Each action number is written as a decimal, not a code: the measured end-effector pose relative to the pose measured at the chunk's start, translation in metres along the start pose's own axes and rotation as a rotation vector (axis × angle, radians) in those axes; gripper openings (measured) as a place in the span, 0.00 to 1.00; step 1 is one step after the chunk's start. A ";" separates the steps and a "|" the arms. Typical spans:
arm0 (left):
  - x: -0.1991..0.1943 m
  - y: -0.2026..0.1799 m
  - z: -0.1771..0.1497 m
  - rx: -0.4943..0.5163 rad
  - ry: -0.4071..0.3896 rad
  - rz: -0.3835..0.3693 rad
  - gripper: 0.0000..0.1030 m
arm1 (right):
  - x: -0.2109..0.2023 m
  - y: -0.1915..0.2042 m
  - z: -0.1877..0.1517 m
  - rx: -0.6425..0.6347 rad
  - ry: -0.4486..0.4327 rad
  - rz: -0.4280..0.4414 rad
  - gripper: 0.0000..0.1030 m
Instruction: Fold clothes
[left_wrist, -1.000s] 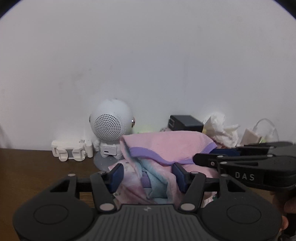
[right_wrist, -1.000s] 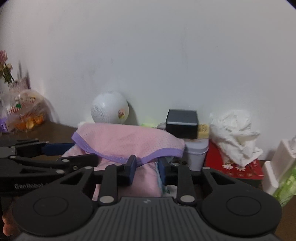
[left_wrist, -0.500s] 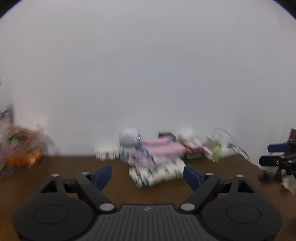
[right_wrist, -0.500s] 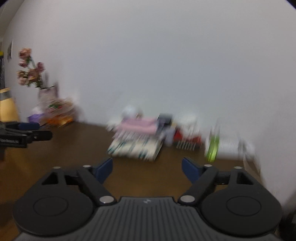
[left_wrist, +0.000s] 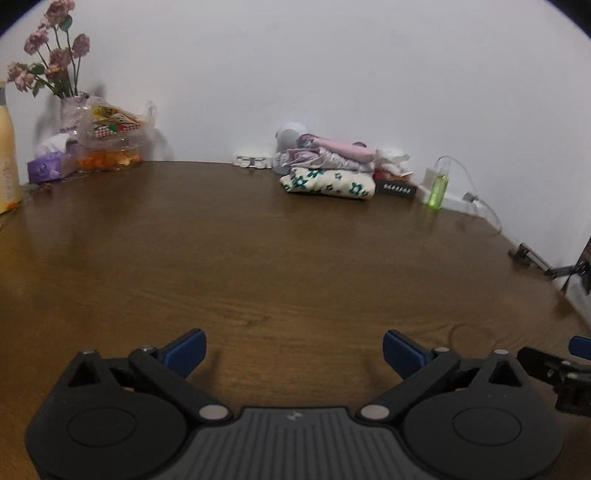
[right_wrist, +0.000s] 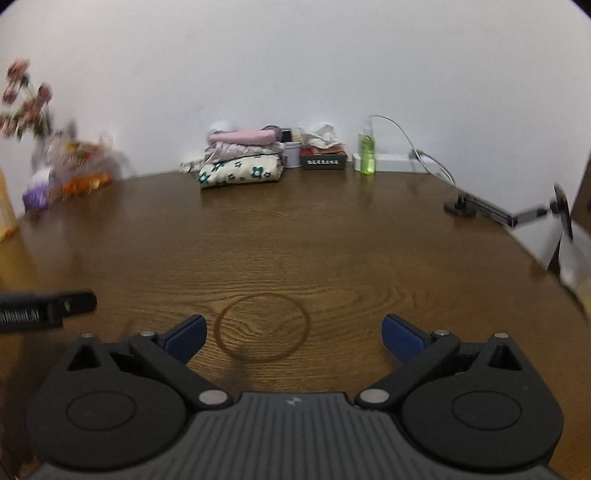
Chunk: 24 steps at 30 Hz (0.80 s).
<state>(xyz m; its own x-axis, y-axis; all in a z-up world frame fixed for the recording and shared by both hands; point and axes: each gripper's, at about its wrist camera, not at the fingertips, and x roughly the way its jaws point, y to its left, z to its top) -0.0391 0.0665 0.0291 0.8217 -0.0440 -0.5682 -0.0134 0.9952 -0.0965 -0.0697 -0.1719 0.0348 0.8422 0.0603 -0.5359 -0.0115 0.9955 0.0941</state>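
A: What have I got on the left gripper (left_wrist: 293, 349) right now?

B: Jaws spread wide, blue pads far apart, nothing between them. It hangs low over the brown wooden table (left_wrist: 258, 258), near the front edge.

A: And my right gripper (right_wrist: 291, 334)?

B: Same story: fingers splayed wide and empty, just above a dark ring mark (right_wrist: 263, 326) in the wood grain. From the right wrist view I catch the tip of the left one poking in at the left edge; from the left wrist view the right one shows at the far right edge.

A: Where are the clothes?

B: The stack of folded clothes (left_wrist: 328, 171) sits at the back of the table against the white wall, well apart from both grippers. A cream piece with teal flowers (right_wrist: 242, 171) lies at the bottom, a pale lilac piece is in the middle, and a pink one (right_wrist: 245, 136) lies on top.

A: Anything crowding it?

B: A white round speaker (left_wrist: 291, 133) is just behind it. To its right stand a dark box (right_wrist: 324, 159) and a green bottle (right_wrist: 366, 155). Far left, I see flowers in a vase (left_wrist: 55, 55) and a purple tissue box (left_wrist: 48, 168).
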 end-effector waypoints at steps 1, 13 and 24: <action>0.004 -0.002 -0.002 0.010 0.013 0.008 1.00 | 0.003 -0.002 -0.004 0.017 0.012 0.003 1.00; 0.036 -0.032 -0.007 0.142 0.092 0.003 1.00 | 0.032 0.005 -0.005 0.016 0.085 -0.062 0.99; 0.031 -0.036 -0.013 0.140 0.079 0.003 1.00 | 0.035 0.017 -0.006 -0.050 0.107 -0.076 1.00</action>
<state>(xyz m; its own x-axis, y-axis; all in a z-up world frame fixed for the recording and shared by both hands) -0.0204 0.0285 0.0045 0.7742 -0.0419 -0.6315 0.0682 0.9975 0.0174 -0.0436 -0.1529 0.0121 0.7794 -0.0103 -0.6264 0.0210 0.9997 0.0097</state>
